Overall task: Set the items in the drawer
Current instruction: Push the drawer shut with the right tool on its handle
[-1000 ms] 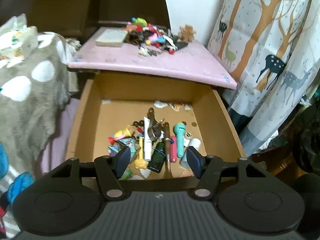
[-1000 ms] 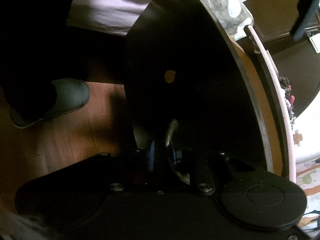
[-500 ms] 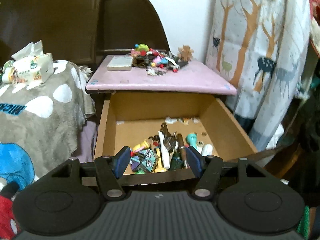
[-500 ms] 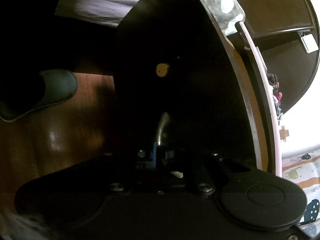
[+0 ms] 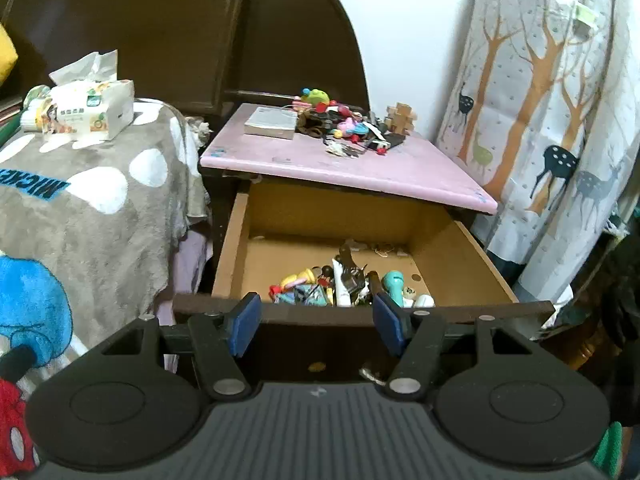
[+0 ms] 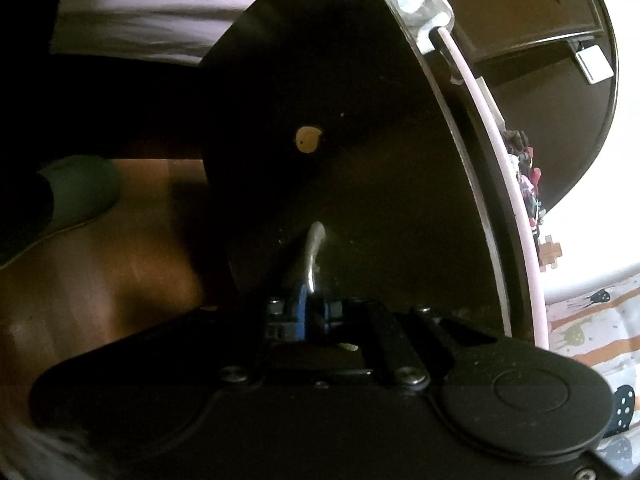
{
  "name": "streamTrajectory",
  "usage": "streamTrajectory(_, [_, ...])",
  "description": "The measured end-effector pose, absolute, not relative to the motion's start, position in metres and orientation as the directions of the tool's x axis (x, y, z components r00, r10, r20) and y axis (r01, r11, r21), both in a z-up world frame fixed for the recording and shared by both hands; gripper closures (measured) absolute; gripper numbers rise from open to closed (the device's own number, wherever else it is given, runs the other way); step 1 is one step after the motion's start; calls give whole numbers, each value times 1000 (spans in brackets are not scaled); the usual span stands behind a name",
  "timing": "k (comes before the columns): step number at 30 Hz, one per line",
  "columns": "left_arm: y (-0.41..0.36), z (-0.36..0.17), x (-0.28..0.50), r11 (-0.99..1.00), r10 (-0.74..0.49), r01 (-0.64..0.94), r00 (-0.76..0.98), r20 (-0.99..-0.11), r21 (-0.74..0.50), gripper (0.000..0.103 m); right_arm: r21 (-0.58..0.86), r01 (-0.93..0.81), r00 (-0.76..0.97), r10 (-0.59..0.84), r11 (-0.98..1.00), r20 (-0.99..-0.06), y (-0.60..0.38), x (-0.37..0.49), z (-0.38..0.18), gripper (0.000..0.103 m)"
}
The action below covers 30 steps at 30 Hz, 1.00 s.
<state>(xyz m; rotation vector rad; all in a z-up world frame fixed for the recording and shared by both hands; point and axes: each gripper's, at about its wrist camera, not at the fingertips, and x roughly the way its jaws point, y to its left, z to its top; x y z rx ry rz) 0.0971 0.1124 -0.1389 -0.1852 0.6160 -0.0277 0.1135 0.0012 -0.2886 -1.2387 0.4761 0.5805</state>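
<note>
In the left wrist view, our left gripper (image 5: 318, 330) hung empty with its blue pads (image 5: 244, 322) spread wide, just in front of the open drawer (image 5: 452, 256). The small items (image 5: 348, 286) lay heaped inside the drawer, toward its front, beyond the pads. More trinkets (image 5: 340, 124) sat on the pink tabletop (image 5: 384, 164) above the drawer.

In the right wrist view, our right gripper (image 6: 310, 306) was clenched on the drawer's metal handle (image 6: 310, 252), against its dark front panel (image 6: 360, 152).

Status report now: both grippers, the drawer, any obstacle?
Left gripper open, empty. Right gripper shut on drawer handle. Drawer open, items inside. No obstacle seen.
</note>
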Motion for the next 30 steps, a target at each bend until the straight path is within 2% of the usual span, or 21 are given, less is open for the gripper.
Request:
streamTrajectory(13, [121,-147,114,980,-79,-45,805,-589,-193,42,-774,-598,801,125,210,-585,17,197,-302,103])
streamTrajectory(15, [122,-149,115,979,-81,-46,802,-592,-197,38,-781,-587,809,122,213,-574,19,210,-304,103])
streamTrajectory(30, [128,-158,125,976,-78,-69,774,-629,-206,36,-777,-595,799,46,206,-599,44,312,-319,100])
